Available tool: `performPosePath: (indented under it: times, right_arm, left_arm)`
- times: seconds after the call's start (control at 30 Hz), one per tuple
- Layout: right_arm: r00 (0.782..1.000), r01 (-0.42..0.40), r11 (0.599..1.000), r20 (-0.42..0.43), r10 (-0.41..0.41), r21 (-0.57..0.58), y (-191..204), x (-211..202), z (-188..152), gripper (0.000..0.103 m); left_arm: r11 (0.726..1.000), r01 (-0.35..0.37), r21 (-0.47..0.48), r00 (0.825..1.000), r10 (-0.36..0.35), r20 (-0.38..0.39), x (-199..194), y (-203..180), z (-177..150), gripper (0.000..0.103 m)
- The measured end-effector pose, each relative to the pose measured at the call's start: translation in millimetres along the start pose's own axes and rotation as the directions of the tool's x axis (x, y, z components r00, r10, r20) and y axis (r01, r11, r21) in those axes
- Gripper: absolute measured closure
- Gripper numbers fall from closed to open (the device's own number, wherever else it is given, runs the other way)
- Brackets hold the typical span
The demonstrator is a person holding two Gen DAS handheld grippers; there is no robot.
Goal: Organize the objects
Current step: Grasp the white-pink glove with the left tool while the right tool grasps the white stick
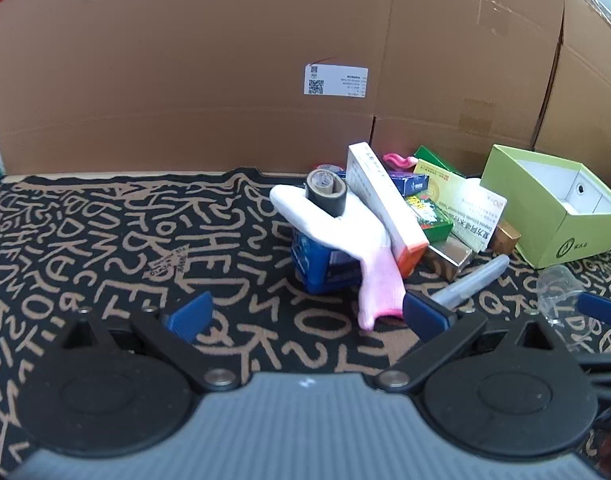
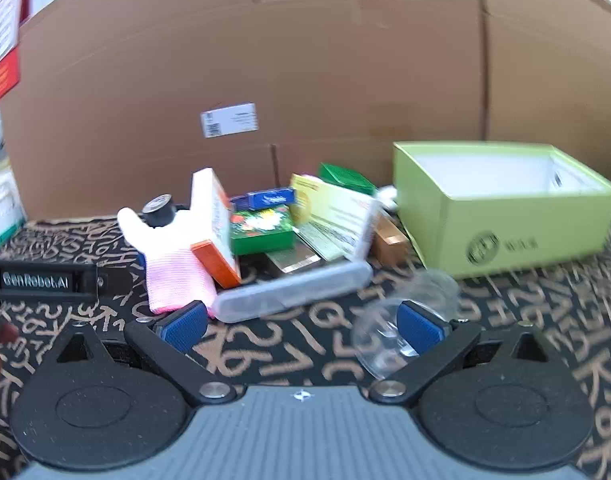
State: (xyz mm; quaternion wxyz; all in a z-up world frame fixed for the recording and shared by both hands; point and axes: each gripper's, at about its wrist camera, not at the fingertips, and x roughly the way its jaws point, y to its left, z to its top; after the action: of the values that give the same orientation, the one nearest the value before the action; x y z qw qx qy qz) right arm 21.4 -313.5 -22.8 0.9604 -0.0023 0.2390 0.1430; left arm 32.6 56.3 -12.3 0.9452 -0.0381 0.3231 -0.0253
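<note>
A heap of small things lies on the patterned mat: a white and pink glove (image 1: 361, 240) draped over a blue box (image 1: 321, 264), a black tape roll (image 1: 327, 192), a white and orange carton (image 1: 385, 208), a green floral box (image 2: 261, 228), a yellow-white leaflet box (image 2: 333, 216) and a long clear case (image 2: 289, 292). An open lime-green box (image 2: 505, 208) stands to the right. My left gripper (image 1: 305, 316) is open and empty, just in front of the glove. My right gripper (image 2: 301, 326) is open; a clear plastic cup (image 2: 401, 328) lies on its side at its right finger.
Tall cardboard cartons (image 1: 225, 60) wall off the back of the mat (image 1: 105, 240). The green box also shows in the left wrist view (image 1: 553, 208), with the cup (image 1: 561, 292) before it. The left gripper's body (image 2: 41, 280) lies at the left.
</note>
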Motion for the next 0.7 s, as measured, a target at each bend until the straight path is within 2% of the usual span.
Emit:
performPosePath:
  times: [0.07, 0.17, 0.23, 0.37, 0.4, 0.43, 0.47, 0.57, 0.6, 0.63, 0.67, 0.7]
  right_arm:
    - [1.0, -0.025, 0.997, -0.017, 0.024, -0.075, 12, 13, 3, 0.0]
    - [0.999, -0.047, 0.99, -0.027, 0.044, -0.13, 23, 34, 9, 0.001]
    - [0.997, -0.078, 0.986, -0.036, 0.073, -0.149, 24, 49, 16, 0.013]
    - [0.988, -0.136, 0.979, -0.088, 0.123, -0.154, 26, 83, 26, 0.033]
    - [0.988, -0.137, 0.978, -0.099, 0.122, -0.159, 27, 88, 26, 0.04]
    - [0.987, -0.128, 0.977, -0.121, 0.108, -0.169, 27, 93, 25, 0.058]
    - [0.983, -0.126, 0.976, -0.155, 0.099, -0.175, 27, 96, 21, 0.064]
    - [0.984, -0.113, 0.969, -0.163, 0.078, -0.22, 27, 81, 7, 0.066]
    - [0.984, -0.113, 0.969, -0.162, 0.078, -0.218, 25, 72, 3, 0.066]
    - [0.983, -0.12, 0.97, -0.165, 0.086, -0.212, 22, 63, -2, 0.066]
    - [0.983, -0.119, 0.972, -0.164, 0.087, -0.2, 19, 56, -5, 0.066]
    - [0.983, -0.118, 0.976, -0.163, 0.088, -0.185, 14, 48, -9, 0.066]
  left_arm:
    - [1.0, 0.024, -0.008, 1.0, -0.024, -0.005, 7, 4, 5, 0.0]
    - [0.998, 0.06, 0.015, 0.998, -0.06, -0.012, 17, 3, 7, 0.002]
    - [0.995, 0.095, 0.028, 0.995, -0.094, -0.022, 24, 0, 6, 0.011]
    - [0.988, 0.154, 0.026, 0.987, -0.153, -0.041, 36, -4, 10, 0.021]
    - [0.988, 0.153, 0.033, 0.987, -0.152, -0.044, 39, -6, 10, 0.028]
    - [0.986, 0.159, 0.044, 0.986, -0.157, -0.049, 41, -9, 11, 0.036]
    - [0.984, 0.172, 0.053, 0.984, -0.17, -0.054, 44, -11, 11, 0.038]
    - [0.976, 0.212, 0.042, 0.975, -0.208, -0.083, 54, -16, 11, 0.06]
    - [0.974, 0.223, 0.039, 0.971, -0.219, -0.096, 58, -18, 11, 0.071]
    - [0.972, 0.233, 0.037, 0.968, -0.228, -0.108, 62, -19, 10, 0.089]
    - [0.969, 0.243, 0.036, 0.964, -0.237, -0.118, 66, -21, 8, 0.096]
    - [0.968, 0.248, 0.035, 0.962, -0.241, -0.127, 67, -22, 6, 0.098]
